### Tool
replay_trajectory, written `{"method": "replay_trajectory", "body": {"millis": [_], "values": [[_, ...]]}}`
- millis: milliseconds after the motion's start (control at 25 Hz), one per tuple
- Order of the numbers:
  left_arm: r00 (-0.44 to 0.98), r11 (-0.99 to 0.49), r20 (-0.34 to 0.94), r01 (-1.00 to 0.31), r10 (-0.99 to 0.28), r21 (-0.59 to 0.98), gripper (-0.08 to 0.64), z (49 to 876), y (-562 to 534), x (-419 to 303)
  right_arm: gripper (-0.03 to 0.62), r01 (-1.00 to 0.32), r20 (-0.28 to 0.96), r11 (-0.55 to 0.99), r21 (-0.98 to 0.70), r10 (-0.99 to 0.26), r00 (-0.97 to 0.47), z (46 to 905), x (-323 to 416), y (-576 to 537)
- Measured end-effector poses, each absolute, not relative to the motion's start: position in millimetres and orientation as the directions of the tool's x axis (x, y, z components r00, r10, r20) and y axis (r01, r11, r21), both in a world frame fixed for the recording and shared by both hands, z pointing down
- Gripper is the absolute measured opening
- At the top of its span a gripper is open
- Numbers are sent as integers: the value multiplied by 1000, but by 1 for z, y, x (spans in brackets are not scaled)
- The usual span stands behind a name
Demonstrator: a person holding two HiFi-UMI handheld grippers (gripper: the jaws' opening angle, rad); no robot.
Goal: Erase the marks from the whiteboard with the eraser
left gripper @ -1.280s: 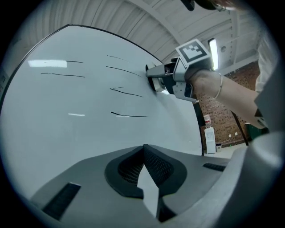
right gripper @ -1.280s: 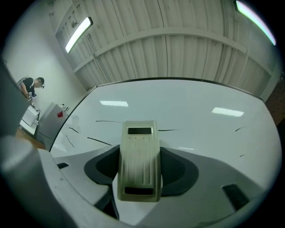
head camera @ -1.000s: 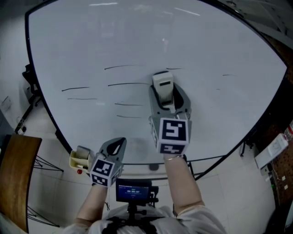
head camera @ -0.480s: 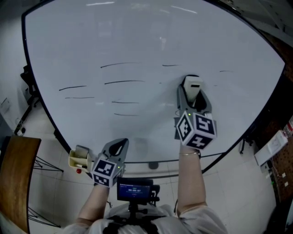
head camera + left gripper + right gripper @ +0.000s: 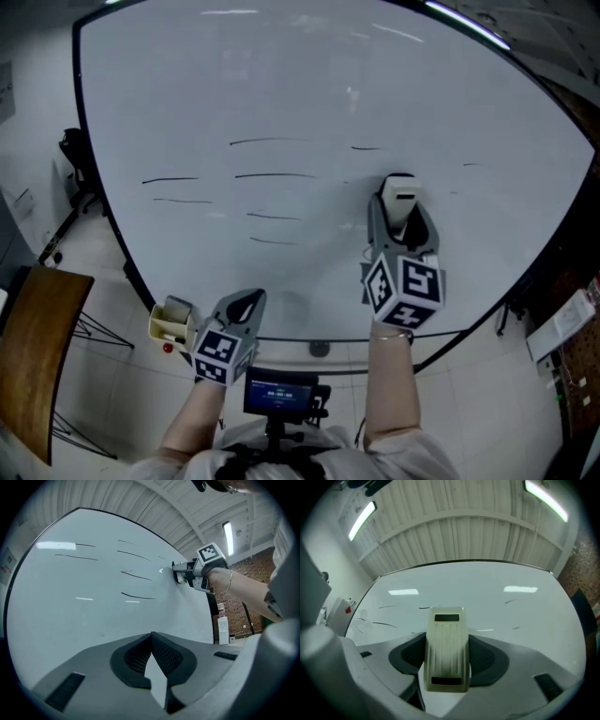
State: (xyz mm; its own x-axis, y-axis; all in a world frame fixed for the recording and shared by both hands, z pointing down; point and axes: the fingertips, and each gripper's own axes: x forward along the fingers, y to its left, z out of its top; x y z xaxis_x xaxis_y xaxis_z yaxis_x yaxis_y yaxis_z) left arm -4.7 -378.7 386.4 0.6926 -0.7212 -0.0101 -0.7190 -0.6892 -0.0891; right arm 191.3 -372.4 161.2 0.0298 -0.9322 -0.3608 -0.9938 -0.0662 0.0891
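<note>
Head view is filled mostly by the whiteboard (image 5: 281, 75), which spans the upper two thirds of the frame. At lower centre-right, the person's right forearm (image 5: 389, 384) reaches straight up the frame toward the board. The right gripper (image 5: 401, 214) at its end is clamped on the eraser (image 5: 400, 192), one jaw against each long side. In the right gripper view the cream eraser stands lengthwise between the jaws, and in the left gripper view it appears pressed against the board surface. At lower left, the left arm (image 5: 187, 422) is held lower, near the board's bottom edge. The left gripper (image 5: 247, 302) is empty, its jaw tips meeting. Thin black marks (image 5: 272, 175) run in short horizontal strokes left of centre, with smaller ones above and right of the eraser.
</note>
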Motion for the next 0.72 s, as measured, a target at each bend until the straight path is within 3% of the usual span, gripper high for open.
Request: {"method": "replay_trajectory", "body": {"millis": [440,720], "values": [[661,-659,-2,-749,-751,-62,-5,397,-383,-27,264,-971,-339,62,232,-930,-140,154,79,-392],[663,-662,3,-748,-749,-48,-5,404,-385,-30,264,-971,-361,35,235,-925,-121,151,83,-392]]}}
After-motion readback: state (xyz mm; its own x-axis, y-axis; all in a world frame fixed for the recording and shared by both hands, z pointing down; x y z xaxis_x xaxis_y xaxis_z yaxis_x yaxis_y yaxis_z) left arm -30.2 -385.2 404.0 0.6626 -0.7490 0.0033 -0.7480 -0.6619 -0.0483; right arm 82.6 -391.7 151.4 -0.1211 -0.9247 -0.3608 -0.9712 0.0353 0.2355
